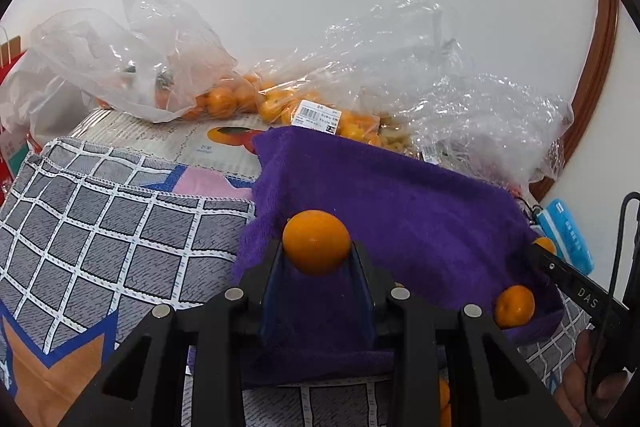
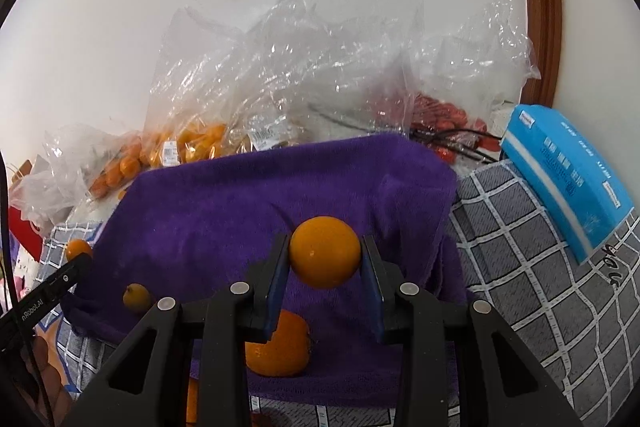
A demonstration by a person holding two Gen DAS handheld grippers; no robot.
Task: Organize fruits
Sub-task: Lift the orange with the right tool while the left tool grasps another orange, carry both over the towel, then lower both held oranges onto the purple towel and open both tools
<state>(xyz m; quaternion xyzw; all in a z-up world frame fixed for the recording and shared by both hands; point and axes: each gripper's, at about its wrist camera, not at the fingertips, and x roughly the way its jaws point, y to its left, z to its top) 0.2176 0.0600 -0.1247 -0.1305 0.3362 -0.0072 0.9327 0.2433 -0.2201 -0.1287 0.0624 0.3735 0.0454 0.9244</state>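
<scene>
Left tongs (image 1: 316, 251) clamped on an orange (image 1: 316, 241), held above the purple towel (image 1: 400, 207). Right tongs (image 2: 325, 259) likewise clamped on a second orange (image 2: 325, 251) (another fruit (image 2: 280, 347) lies on the towel beneath). Bagged fruit (image 1: 224, 99) behind.

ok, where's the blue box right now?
Right wrist view, far right: the blue box leans on the checked cloth, beside the purple towel.
</scene>
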